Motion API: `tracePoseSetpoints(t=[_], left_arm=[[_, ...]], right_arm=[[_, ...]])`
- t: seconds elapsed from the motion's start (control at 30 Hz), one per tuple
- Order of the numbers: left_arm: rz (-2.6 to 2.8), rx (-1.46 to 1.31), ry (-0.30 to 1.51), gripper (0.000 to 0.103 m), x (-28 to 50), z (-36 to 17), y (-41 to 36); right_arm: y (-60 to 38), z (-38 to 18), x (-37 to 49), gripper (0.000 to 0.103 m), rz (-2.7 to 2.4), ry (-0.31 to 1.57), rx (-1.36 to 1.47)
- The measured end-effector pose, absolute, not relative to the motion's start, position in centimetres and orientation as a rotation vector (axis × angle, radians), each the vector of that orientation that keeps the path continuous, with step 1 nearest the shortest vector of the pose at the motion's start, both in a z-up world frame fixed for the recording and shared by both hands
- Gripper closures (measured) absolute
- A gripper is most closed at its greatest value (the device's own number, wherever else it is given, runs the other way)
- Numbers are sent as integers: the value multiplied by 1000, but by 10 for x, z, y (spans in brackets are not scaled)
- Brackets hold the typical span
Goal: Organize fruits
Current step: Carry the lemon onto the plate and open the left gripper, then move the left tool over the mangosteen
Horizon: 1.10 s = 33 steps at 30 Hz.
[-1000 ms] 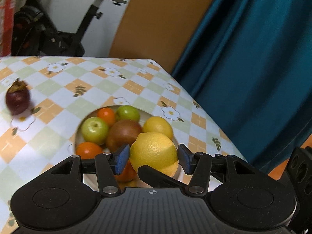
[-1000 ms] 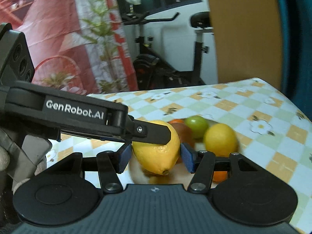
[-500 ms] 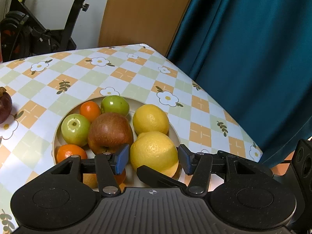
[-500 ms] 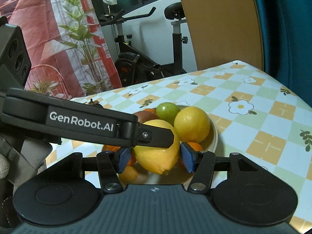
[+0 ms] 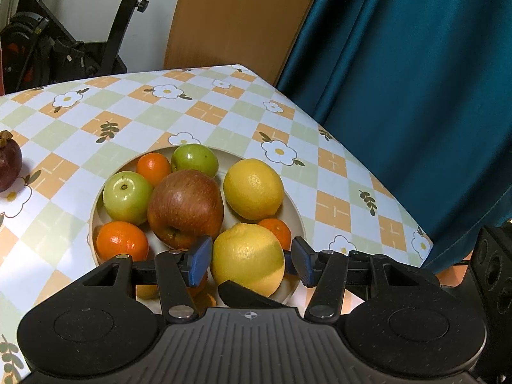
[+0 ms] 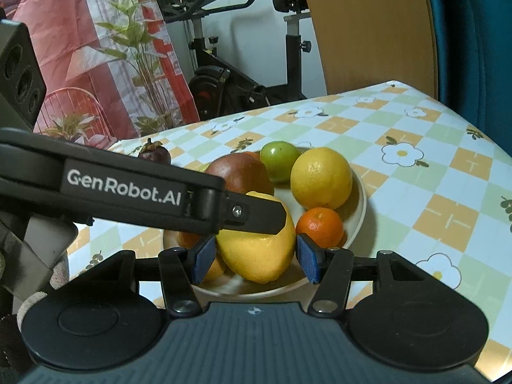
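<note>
A beige plate holds a red apple, two green apples, several small oranges and a lemon. A second lemon sits between the blue pads of both grippers at the plate's near edge. My left gripper has a small gap on each side of it. My right gripper brackets the same lemon, its right pad close to touching; the left gripper's finger crosses over it. A mangosteen lies on the cloth to the left.
The checked floral tablecloth ends at a corner by the teal curtain. An exercise bike and a wooden panel stand behind the table. A potted plant and red fabric are at the far left in the right wrist view.
Both grippers have dropped lower and closer over the plate with the lemon between them. The lemon now sits down among the fruit at the plate's near edge.
</note>
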<state>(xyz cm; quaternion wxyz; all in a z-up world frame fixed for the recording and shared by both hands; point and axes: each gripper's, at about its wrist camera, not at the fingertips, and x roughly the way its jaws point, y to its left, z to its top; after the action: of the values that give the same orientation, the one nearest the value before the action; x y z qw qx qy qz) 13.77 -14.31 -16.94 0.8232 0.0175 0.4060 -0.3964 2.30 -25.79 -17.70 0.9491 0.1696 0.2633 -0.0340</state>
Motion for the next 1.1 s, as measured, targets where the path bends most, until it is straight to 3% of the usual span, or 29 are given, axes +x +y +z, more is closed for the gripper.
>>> tracePoseSetpoints(t=[0.3,0.57,1.1], left_arm=[[-850,20,849,46,134,-166,-135],[-825,-31,807,45,131,-156,-115],[-569,-54,631,45,139,-133,-53]], right_arm=[[-252,-174,23,42,-63,537,318],[-241,-168,22,29,-62,506,256],[-239,-162,20,26,-85,448,240]])
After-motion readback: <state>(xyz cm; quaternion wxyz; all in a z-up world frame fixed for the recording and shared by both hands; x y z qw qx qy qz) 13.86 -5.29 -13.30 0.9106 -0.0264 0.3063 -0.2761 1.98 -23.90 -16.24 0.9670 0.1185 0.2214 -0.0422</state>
